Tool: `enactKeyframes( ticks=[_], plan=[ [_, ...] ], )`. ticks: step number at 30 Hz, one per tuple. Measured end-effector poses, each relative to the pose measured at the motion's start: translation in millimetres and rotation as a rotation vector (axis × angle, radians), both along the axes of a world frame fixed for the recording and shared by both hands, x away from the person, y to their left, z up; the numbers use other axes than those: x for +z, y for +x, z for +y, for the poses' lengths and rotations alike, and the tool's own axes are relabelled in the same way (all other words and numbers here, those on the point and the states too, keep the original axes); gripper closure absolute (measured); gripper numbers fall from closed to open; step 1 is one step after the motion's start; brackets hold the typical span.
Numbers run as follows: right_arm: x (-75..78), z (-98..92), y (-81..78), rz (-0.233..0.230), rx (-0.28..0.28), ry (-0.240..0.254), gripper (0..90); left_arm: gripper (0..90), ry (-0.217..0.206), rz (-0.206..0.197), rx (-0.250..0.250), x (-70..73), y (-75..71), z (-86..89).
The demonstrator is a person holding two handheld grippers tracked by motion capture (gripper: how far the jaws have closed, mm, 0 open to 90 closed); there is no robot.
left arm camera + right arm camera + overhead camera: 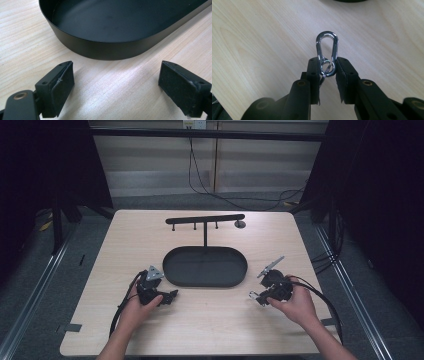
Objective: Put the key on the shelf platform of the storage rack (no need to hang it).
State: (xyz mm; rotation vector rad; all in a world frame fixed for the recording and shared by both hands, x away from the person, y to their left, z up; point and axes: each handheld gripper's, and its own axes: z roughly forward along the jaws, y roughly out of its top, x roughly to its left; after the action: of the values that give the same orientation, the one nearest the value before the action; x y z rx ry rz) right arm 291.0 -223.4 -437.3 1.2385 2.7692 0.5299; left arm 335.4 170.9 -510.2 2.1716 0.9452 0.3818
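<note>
A silver carabiner (327,53) of polished metal, pear-shaped with a spring gate, sits at the centre of the right gripper view, its rounded top pointing up the frame. A small split ring (326,68) hangs through its lower end. The right gripper (327,67) pinches that lower end between its two jaws. Pale wood shows behind it; whether it touches the wood cannot be told.

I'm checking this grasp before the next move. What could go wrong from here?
1. The right gripper pinches the carabiner only at its lower end, so it could swivel or slip out.
2. The small ring dangling from it could snag on the stand's pegs.
3. The open left gripper sits close to the black tray and might nudge it.
</note>
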Motion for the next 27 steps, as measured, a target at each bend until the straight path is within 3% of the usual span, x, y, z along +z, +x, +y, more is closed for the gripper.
enactKeyframes(
  ticks=[5, 27],
  plan=[
    [5.8, 6.0, 5.3, -0.002, 0.000, 0.025, 73.6, 13.0, -0.001, 0.000, 0.001, 0.0, 0.0, 0.0],
    [17.0, 29.1, 24.7, -0.026, 0.026, -0.011, 73.7, 13.0, 0.000, 0.000, 0.000, 0.0, 0.0, 0.0]
  ],
)
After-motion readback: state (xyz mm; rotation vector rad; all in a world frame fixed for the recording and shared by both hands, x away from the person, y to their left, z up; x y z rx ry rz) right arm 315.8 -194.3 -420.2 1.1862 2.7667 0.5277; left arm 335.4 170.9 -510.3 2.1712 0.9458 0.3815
